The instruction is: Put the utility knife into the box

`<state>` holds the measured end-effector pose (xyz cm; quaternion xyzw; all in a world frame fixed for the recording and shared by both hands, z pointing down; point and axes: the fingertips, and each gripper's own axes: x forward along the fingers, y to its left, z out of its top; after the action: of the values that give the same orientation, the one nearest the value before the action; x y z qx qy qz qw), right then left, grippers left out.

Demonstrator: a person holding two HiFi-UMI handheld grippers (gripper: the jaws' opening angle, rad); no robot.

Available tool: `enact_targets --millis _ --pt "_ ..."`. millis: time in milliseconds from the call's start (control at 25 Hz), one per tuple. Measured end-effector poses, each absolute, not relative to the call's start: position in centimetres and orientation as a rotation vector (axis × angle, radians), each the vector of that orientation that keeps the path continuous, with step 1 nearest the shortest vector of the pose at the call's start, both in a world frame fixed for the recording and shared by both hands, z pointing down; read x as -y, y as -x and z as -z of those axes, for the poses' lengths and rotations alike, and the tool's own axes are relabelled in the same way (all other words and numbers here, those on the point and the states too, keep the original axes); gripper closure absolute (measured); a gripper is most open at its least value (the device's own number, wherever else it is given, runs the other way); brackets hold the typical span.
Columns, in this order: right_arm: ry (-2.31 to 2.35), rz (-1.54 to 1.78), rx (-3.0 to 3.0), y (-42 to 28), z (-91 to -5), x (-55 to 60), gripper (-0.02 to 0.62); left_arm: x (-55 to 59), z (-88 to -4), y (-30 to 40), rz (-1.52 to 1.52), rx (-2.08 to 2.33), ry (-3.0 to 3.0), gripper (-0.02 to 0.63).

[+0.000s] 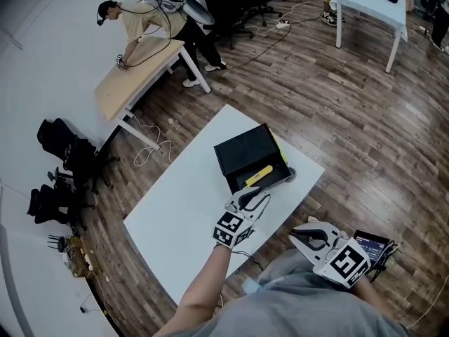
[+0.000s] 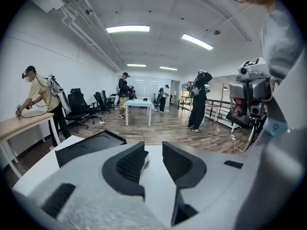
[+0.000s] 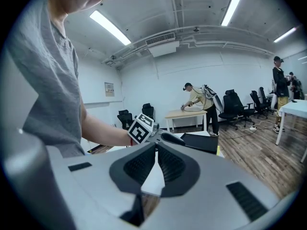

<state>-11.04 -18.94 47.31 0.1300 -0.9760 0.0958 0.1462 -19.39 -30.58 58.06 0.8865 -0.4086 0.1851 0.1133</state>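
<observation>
A black box (image 1: 247, 157) lies open on the white table (image 1: 184, 209), with the yellow utility knife (image 1: 258, 176) inside it near the front wall. My left gripper (image 1: 254, 197) hovers just in front of the box, open, with nothing between its fingers. In the left gripper view the gripper (image 2: 153, 161) shows a clear gap, and the black box (image 2: 88, 145) lies to the left. My right gripper (image 1: 309, 240) is off the table's near corner, close to my body, shut and empty. The right gripper view shows its jaws (image 3: 156, 150) meeting at the tips, with the box (image 3: 200, 142) beyond.
A person bends over a wooden desk (image 1: 133, 69) at the far left. Office chairs (image 1: 235, 2) and another white table (image 1: 370, 4) stand farther back. A dark device (image 1: 373, 245) lies on the wood floor by my right side. Cables trail across the floor.
</observation>
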Motion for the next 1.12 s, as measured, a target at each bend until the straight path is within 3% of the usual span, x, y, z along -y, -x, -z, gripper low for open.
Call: enact_targets --millis 320,640,1120 --pt "-0.354 -0.278 2.799 11.7 -47.3 17.9 0.563 28.2 -57.0 18.6 -0.538 1.196 -2.659 0.499" --pt "-0.34 -0.242 2.814 12.8 -47.2 16.9 0.563 26.3 -56.5 19.7 -0.486 1.241 -2.635 0.585" --pt "-0.308 -0.229 2.807 13.4 -47.6 15.2 0.563 20.9 -54.1 17.5 -0.361 1.278 -2.67 0.588"
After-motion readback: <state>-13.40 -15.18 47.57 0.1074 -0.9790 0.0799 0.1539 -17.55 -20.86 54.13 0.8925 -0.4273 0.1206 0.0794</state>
